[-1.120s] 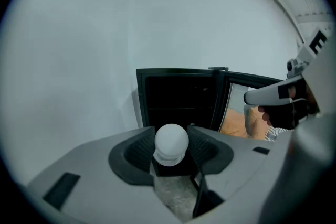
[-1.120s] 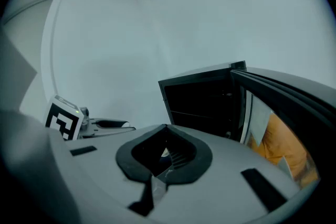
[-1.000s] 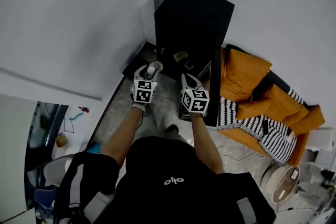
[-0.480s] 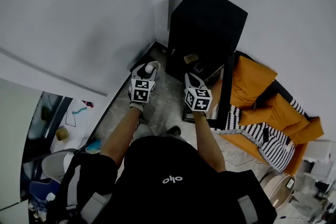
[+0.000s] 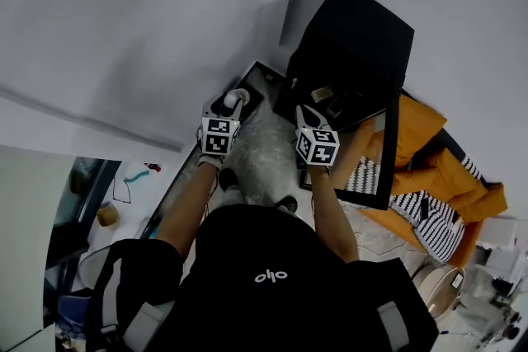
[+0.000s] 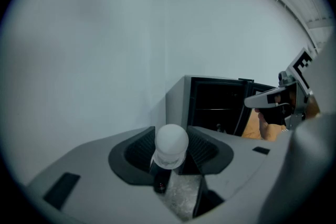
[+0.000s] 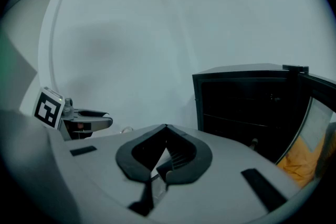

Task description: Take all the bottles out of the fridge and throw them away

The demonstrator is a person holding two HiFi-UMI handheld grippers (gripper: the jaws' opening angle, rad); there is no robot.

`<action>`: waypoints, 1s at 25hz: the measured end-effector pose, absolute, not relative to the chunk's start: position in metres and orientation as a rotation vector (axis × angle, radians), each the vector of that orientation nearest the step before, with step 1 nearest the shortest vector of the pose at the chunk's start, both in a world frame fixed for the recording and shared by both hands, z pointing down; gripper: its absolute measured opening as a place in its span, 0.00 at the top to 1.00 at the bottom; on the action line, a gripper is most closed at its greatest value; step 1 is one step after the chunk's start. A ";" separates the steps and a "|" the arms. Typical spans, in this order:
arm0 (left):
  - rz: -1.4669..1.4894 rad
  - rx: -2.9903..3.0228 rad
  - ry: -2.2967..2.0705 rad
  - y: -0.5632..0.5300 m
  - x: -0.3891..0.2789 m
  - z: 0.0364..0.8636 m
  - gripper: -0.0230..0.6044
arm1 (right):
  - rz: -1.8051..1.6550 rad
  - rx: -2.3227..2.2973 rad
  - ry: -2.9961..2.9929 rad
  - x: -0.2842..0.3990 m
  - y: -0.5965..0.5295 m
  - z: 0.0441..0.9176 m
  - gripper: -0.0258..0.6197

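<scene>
The left gripper (image 5: pixel 233 100) has its jaws clamped just under the white cap of a bottle (image 6: pixel 171 140), out of the fridge (image 7: pixel 247 113); the bottle is probably light, stiff and slippery, and the right gripper (image 7: pixel 160 162) is clenched empty.

The only lettering I can read is a small white logo (image 5: pixel 271 276) on my black top (image 5: pixel 247 243), something like "ollo"; the left cube (image 5: pixel 218 136) on my left gripper (image 5: pixel 238 99) and the right cube (image 5: pixel 318 146) on my right gripper (image 5: pixel 304 110) carry black-and-white square patterns, no letters or numbers.
</scene>
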State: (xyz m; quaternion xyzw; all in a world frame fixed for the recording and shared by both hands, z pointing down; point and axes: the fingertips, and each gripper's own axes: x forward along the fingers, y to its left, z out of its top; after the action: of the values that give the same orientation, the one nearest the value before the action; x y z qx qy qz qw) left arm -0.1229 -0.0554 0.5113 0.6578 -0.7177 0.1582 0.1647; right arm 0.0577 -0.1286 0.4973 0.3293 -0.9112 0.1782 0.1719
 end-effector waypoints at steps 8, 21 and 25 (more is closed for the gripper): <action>0.449 1.915 -1.986 -0.046 -0.196 0.523 0.66 | 0.471 0.951 -2.561 -0.022 -0.114 0.501 0.95; 0.475 1.905 -1.910 -0.057 -0.223 0.562 0.66 | 0.455 0.896 -2.514 -0.061 -0.133 0.526 0.95; 0.496 1.880 -1.901 -0.069 -0.223 0.569 0.66 | 0.473 0.872 -2.508 -0.066 -0.148 0.537 0.95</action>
State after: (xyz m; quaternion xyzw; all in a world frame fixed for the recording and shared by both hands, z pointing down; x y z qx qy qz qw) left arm -0.2228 -0.0686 0.5693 0.6761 -0.6834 0.1783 0.2097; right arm -0.0661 -0.1481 0.5367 0.3152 -0.9071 0.1710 0.2205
